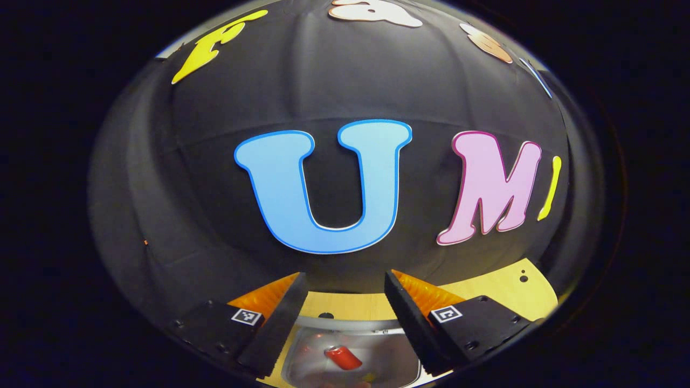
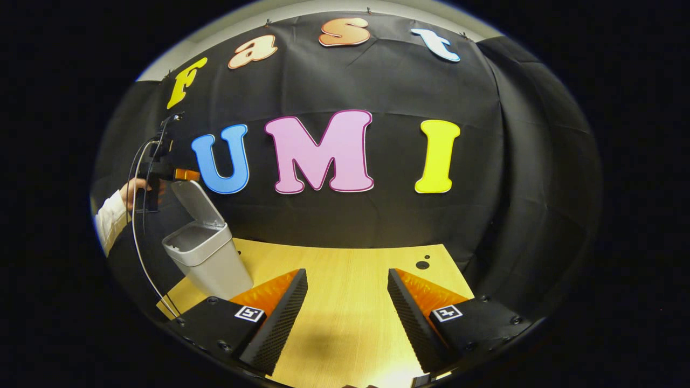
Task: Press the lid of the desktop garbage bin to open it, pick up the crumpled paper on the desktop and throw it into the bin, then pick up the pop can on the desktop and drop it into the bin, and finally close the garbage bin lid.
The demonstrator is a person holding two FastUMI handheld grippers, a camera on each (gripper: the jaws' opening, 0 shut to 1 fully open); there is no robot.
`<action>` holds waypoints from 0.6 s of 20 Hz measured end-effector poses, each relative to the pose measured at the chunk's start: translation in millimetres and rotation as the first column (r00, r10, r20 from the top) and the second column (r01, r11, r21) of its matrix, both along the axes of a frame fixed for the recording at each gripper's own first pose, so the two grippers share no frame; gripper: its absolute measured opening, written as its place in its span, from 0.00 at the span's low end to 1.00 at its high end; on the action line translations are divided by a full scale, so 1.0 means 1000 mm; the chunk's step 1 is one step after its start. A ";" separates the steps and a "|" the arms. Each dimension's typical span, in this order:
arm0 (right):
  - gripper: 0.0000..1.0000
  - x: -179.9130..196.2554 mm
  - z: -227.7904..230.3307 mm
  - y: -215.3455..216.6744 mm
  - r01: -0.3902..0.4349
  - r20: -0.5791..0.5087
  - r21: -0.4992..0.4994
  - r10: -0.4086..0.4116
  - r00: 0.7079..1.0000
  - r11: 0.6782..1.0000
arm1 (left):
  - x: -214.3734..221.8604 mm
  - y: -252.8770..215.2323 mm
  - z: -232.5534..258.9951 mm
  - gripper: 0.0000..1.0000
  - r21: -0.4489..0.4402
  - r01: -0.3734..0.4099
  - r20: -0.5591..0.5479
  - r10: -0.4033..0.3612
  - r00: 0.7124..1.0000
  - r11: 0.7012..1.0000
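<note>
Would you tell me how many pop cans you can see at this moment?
1: a red pop can lying inside the open garbage bin, below the left gripper. Others could be hidden.

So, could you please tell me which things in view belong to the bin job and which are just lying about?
Job:
- bin, lid up
- can, inside the bin
- left gripper, open above the bin
- right gripper, open over the table

Just there:
- table
- cable beside the bin
- holes in the table
</note>
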State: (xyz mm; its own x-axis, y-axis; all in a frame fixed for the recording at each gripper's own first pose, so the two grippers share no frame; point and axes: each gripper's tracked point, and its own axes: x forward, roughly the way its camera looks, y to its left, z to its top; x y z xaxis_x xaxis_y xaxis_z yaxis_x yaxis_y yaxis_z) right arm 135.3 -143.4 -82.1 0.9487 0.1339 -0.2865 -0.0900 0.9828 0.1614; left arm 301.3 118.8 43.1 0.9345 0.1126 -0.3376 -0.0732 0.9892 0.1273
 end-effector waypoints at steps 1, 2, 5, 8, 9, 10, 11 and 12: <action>0.96 0.002 -0.002 0.004 -0.008 -0.006 0.010 0.008 1.000 1.000 | -0.007 -0.002 -0.004 0.96 -0.020 0.017 -0.026 -0.017 1.000 1.000; 0.96 0.005 -0.004 0.008 -0.018 -0.013 0.021 0.019 1.000 1.000 | -0.012 0.000 -0.011 0.96 -0.037 0.016 -0.054 -0.018 0.998 0.999; 0.97 0.012 -0.003 0.019 -0.044 -0.011 0.039 0.044 0.999 0.998 | -0.031 0.003 -0.031 0.97 -0.048 0.005 -0.127 -0.011 0.992 0.999; 0.96 0.014 -0.005 0.025 -0.063 -0.014 0.041 0.063 0.998 0.997 | -0.054 0.002 -0.055 0.97 -0.014 0.029 -0.200 -0.031 0.979 0.999; 0.96 0.014 -0.005 0.027 -0.067 -0.016 0.040 0.068 0.998 0.997 | -0.062 0.001 -0.065 0.97 -0.013 0.037 -0.225 -0.039 0.973 0.999; 0.96 0.015 -0.006 0.027 -0.068 -0.019 0.037 0.069 0.997 0.997 | -0.065 -0.001 -0.077 0.97 -0.017 0.038 -0.248 -0.042 0.968 0.999; 0.96 0.013 -0.007 0.027 -0.068 -0.019 0.036 0.069 0.997 0.997 | -0.068 -0.003 -0.086 0.97 -0.029 0.037 -0.259 -0.043 0.965 0.999; 0.96 0.014 -0.008 0.027 -0.069 -0.021 0.035 0.070 0.997 0.997 | -0.068 -0.006 -0.095 1.00 -0.043 0.042 -0.271 -0.052 0.961 0.998</action>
